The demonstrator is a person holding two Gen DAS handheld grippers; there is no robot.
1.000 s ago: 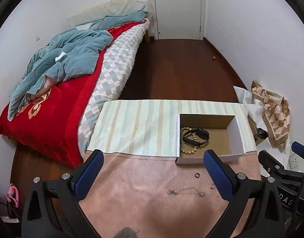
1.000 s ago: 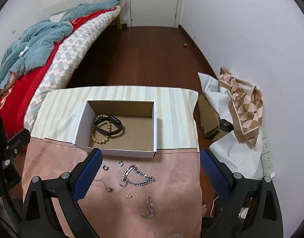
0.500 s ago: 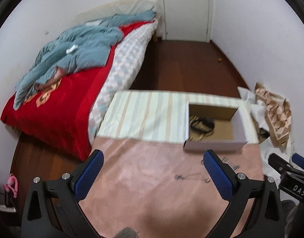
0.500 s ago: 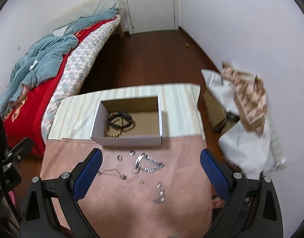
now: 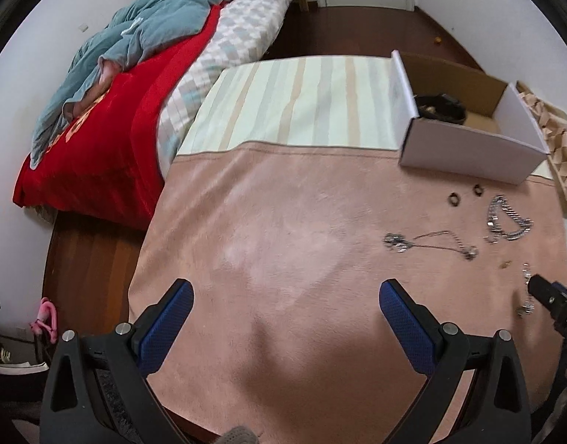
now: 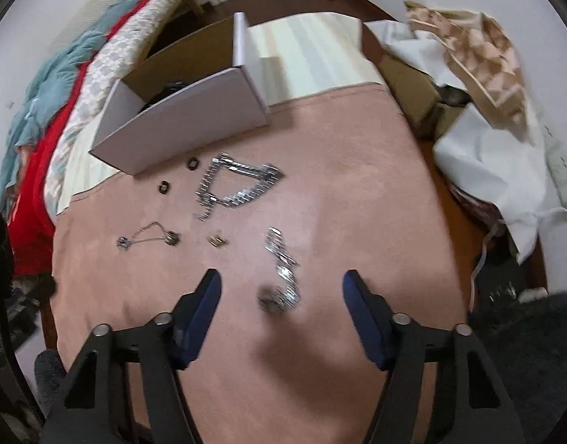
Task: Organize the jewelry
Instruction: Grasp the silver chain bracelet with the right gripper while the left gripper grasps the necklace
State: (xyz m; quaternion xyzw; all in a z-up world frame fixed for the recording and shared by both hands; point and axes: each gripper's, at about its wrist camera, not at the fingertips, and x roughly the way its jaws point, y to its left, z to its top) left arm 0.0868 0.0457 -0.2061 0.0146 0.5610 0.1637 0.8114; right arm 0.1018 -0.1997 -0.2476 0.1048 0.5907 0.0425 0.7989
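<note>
On the pink cloth [image 6: 357,192] lies a short silver chain [image 6: 281,259], between the fingers of my right gripper [image 6: 282,275]. Its jaws are closing and the pads stand clear of the chain. Farther off lie a wide silver link bracelet [image 6: 239,185], two small dark rings [image 6: 192,162], a thin necklace [image 6: 146,238] and a small gold piece [image 6: 216,239]. The white cardboard box [image 6: 179,111] behind them holds dark bracelets [image 5: 440,107]. My left gripper [image 5: 286,288] hangs open over bare cloth, left of the necklace [image 5: 431,242].
A bed with a red cover [image 5: 98,129] and a teal blanket runs along the left. Striped cloth [image 5: 301,103] covers the far part of the table. White paper and a patterned bag [image 6: 479,55] are piled off the right edge.
Both grippers have come down close to the pink cloth and tilted more steeply. The right jaws have narrowed, and the short chain now lies between them.
</note>
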